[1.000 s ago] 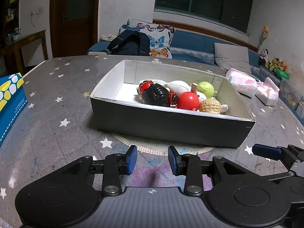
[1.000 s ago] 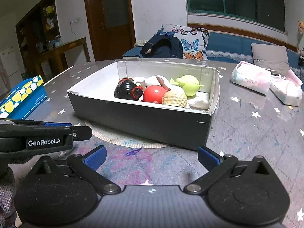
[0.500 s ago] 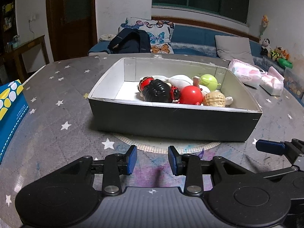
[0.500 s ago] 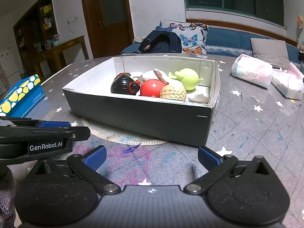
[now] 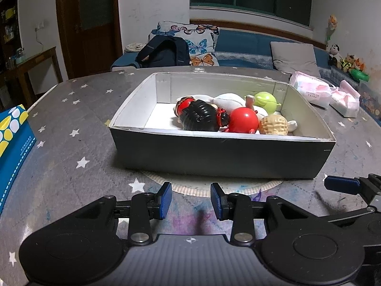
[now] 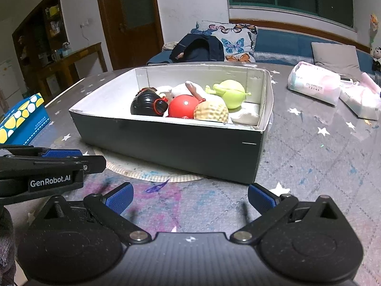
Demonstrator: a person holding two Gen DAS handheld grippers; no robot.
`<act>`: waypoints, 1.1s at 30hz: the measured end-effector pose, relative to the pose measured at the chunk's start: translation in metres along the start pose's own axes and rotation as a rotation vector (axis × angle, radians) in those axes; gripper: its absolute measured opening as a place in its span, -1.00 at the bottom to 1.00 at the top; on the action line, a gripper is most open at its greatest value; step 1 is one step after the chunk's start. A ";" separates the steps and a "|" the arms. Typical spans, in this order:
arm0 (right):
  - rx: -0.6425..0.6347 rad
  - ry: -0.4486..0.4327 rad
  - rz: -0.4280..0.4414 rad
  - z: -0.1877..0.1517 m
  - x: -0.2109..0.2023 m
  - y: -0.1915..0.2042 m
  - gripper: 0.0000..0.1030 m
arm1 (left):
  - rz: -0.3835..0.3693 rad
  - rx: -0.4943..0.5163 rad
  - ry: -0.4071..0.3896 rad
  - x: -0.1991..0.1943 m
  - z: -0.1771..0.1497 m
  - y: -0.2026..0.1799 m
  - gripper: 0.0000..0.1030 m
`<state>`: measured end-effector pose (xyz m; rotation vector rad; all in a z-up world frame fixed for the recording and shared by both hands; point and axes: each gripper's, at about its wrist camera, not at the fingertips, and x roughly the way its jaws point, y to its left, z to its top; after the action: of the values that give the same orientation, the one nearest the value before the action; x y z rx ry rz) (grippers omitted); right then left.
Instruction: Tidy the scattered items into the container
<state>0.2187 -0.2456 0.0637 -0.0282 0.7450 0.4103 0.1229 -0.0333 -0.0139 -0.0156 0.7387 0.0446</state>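
A dark box with a white inside (image 5: 221,159) (image 6: 166,140) stands on the star-patterned table. In it lie a black-and-red toy (image 5: 200,116) (image 6: 147,103), a red ball (image 5: 243,120) (image 6: 182,106), a tan ribbed ball (image 5: 272,124) (image 6: 210,110), a green toy (image 5: 265,100) (image 6: 229,93) and a white soft toy (image 5: 226,100). My left gripper (image 5: 190,200) is in front of the box, its jaws narrowly apart and empty. My right gripper (image 6: 189,197) is wide open and empty, in front of the box's right corner.
A blue and yellow tissue box (image 5: 12,135) (image 6: 23,116) sits at the left. Pink-white tissue packs (image 5: 312,90) (image 6: 314,85) lie at the back right. A round mat (image 6: 152,174) lies under the box. A sofa with cushions stands behind the table.
Both grippers have drawn back slightly and shifted; the box looks a little lower and more centred in both views. The jaws have not changed. The toys have not moved.
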 end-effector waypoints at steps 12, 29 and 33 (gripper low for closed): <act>0.004 0.012 0.000 0.000 0.005 -0.001 1.00 | -0.006 0.008 0.004 0.005 0.003 -0.003 -0.27; 0.001 0.017 0.001 0.001 0.009 -0.001 1.00 | -0.014 0.012 0.011 0.011 0.004 -0.006 -0.27; 0.001 0.016 0.001 0.002 0.009 -0.001 1.00 | -0.015 0.012 0.012 0.011 0.004 -0.006 -0.27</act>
<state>0.2257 -0.2428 0.0593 -0.0304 0.7614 0.4107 0.1345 -0.0386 -0.0182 -0.0103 0.7511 0.0261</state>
